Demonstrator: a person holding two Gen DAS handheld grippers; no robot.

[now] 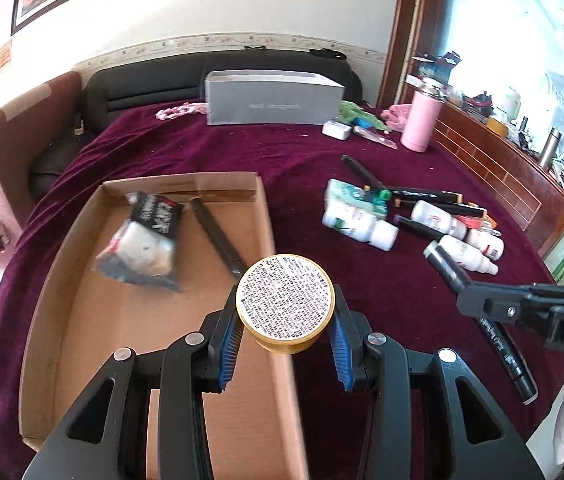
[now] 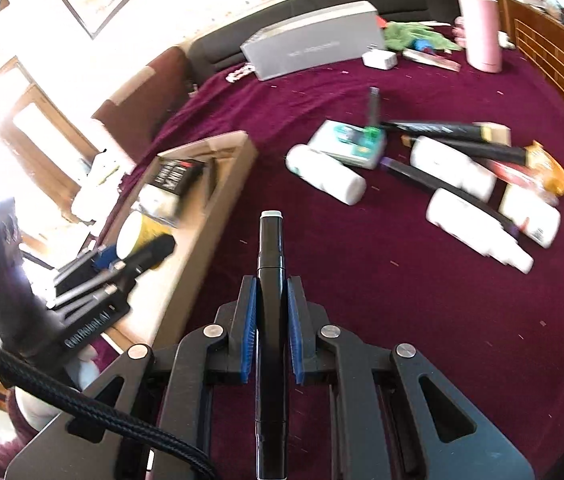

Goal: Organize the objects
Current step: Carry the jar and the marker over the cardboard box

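**Two handheld grippers carry a round tin and a black marker over a table of scattered items**

A table draped in a dark burgundy velvet cloth [image 1: 290, 152] fills both views. The left gripper [image 1: 286, 320] has its blue-padded jaws clamped on the sides of a round gold tin with a white printed label [image 1: 287, 298]. The tin is held in the air above the right wall of a shallow brown cardboard tray [image 1: 82, 264], label face toward the camera.

Inside the tray lie a clear plastic packet with a black label and white contents [image 1: 142, 240] and a long black stick-shaped item [image 1: 218, 240], side by side toward the far end.

The right gripper [image 2: 273, 308] has its jaws closed tight on a black marker pen with a pale tip [image 2: 271, 264]. The marker runs straight forward between the blue pads and juts out past them, above bare cloth just right of the tray.

Farther right on the cloth sits a loose pile: several white plastic bottles [image 2: 326, 174], more black markers [image 2: 438, 130], a teal and white packet [image 2: 352, 142] and an orange wrapper [image 2: 548, 164], many touching or overlapping.

At the far edge stand a long grey rectangular box [image 1: 274, 98] and a tall pink tumbler [image 1: 422, 120], with a small white adapter [image 1: 336, 129] and green cloth [image 1: 352, 112] between them.
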